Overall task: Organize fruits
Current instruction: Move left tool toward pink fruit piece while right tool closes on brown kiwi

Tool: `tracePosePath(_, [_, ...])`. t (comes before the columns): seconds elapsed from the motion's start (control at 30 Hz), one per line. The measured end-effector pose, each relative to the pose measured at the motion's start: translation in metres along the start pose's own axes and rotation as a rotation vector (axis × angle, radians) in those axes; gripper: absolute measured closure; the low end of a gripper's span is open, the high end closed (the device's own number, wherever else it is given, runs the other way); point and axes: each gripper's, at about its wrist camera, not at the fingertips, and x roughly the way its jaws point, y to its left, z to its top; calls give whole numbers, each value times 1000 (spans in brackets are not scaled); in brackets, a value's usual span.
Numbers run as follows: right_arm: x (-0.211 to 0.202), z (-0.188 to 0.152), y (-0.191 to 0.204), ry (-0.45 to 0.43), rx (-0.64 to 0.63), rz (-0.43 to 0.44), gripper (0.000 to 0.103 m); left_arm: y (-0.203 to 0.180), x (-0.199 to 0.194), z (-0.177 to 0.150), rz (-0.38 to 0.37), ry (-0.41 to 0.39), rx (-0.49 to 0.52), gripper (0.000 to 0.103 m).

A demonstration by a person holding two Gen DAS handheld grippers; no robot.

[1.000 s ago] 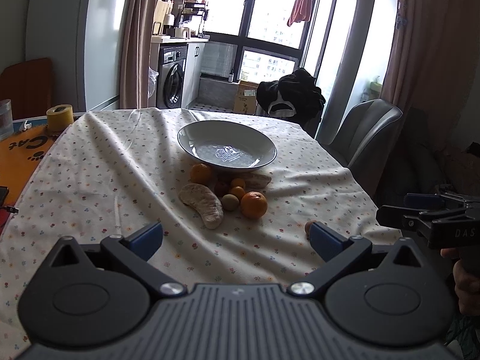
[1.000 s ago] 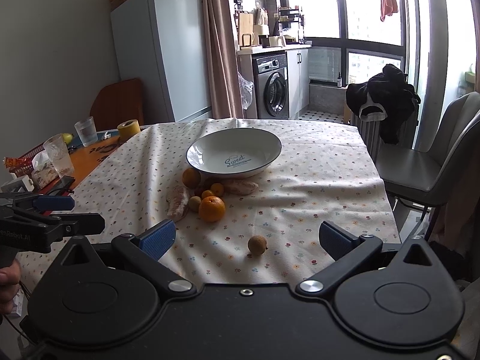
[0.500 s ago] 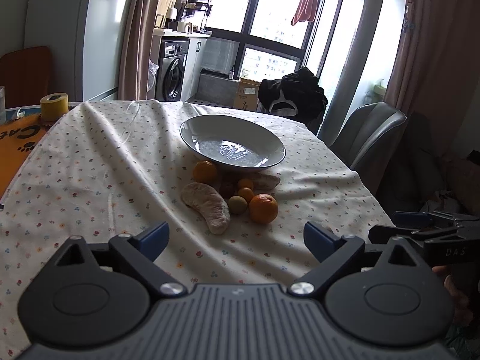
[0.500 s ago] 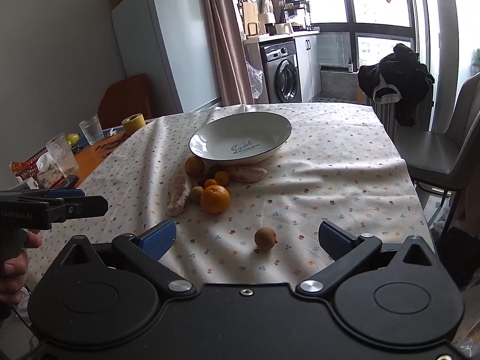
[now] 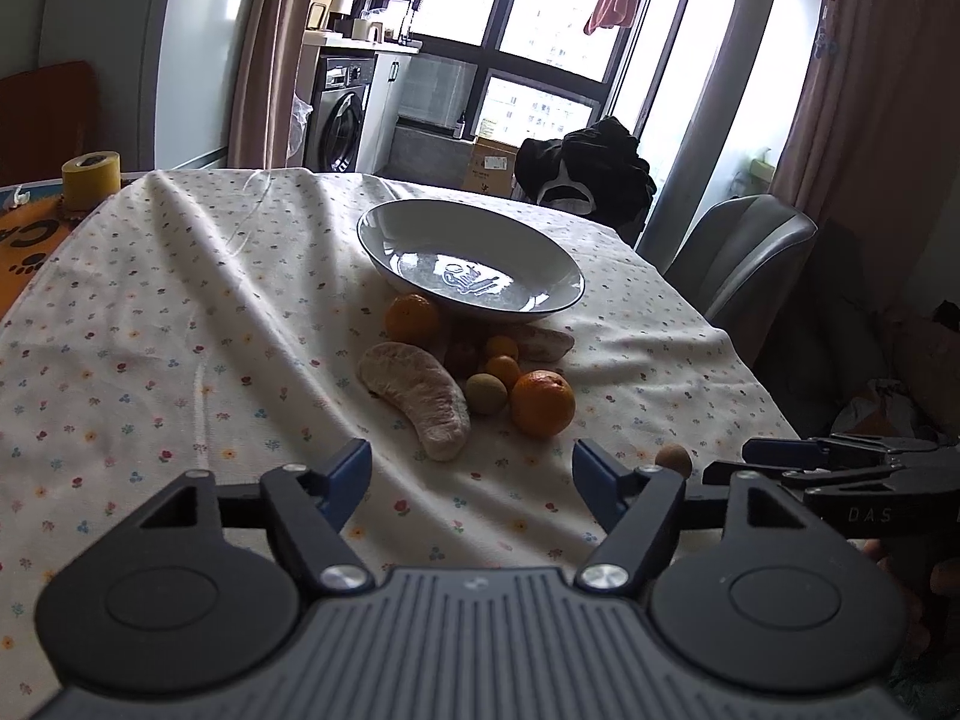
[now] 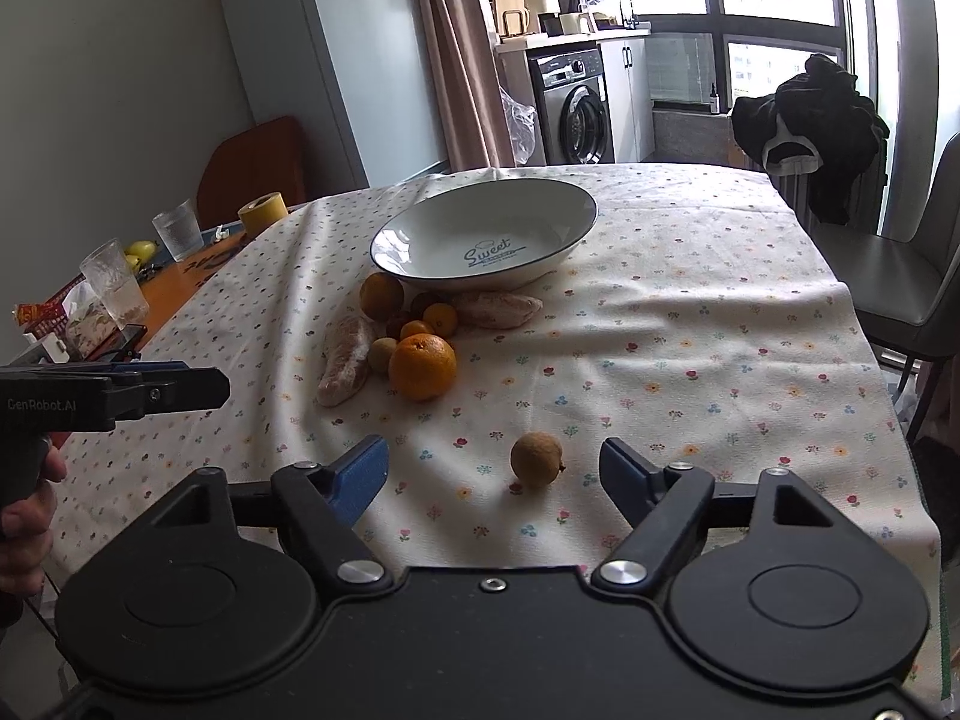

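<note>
Lower centre of the right wrist view, nearest item: right gripper (image 6: 493,471), fingers apart and empty, framing one small brown round fruit (image 6: 536,459) that sits alone on the cloth-covered counter (image 6: 690,324), closer to the right finger than the left.
- Fruit, small brown: round, no real long axis; a tiny stub points lower right. Probably light, with a thin, brittle-looking shell; likely to roll. Best taken across its widest part with a gentle close.

Lower centre of the left wrist view: left gripper (image 5: 471,471), fingers apart, holding nothing, aimed at the pile.

Centre of frame, pile of fruit just in front of the plate:
- Large orange (image 6: 422,367): round, stem dimple facing up; firm, heaviest of the lot by appearance, smooth skin may slip. Grip across the equator.
- Pale peeled segment (image 6: 346,361): curved crescent, long axis running from lower left up toward the plate; looks soft and bruisable. Hold across the thick middle, lightly.
- Second segment (image 6: 497,309): long axis left to right, lying right beside the plate base.
- Small orange fruits (image 6: 440,319), one greenish (image 6: 382,354), a second orange (image 6: 381,296): round, touching one another.

Upper centre: white plate (image 6: 564,192), lettered, upright, empty; apparently the destination.
</note>
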Motion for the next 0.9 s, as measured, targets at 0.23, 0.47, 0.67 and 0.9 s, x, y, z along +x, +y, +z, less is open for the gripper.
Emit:
tracePosePath(0.23, [18,-1,-6,32,7,-11,44,3,16,1,-10,18,-2,38])
tracePosePath(0.47, [35,-2,-12,59,21,-17,55,7,34,6,-10,32,-8,42])
tracePosePath(0.67, [47,-4,-15,84,18,-20,72,7,54,12,3,50,-3,43])
tracePosePath(0.9, [49,-3,-21,64,21,-9,78,9,78,17,41,76,13,43])
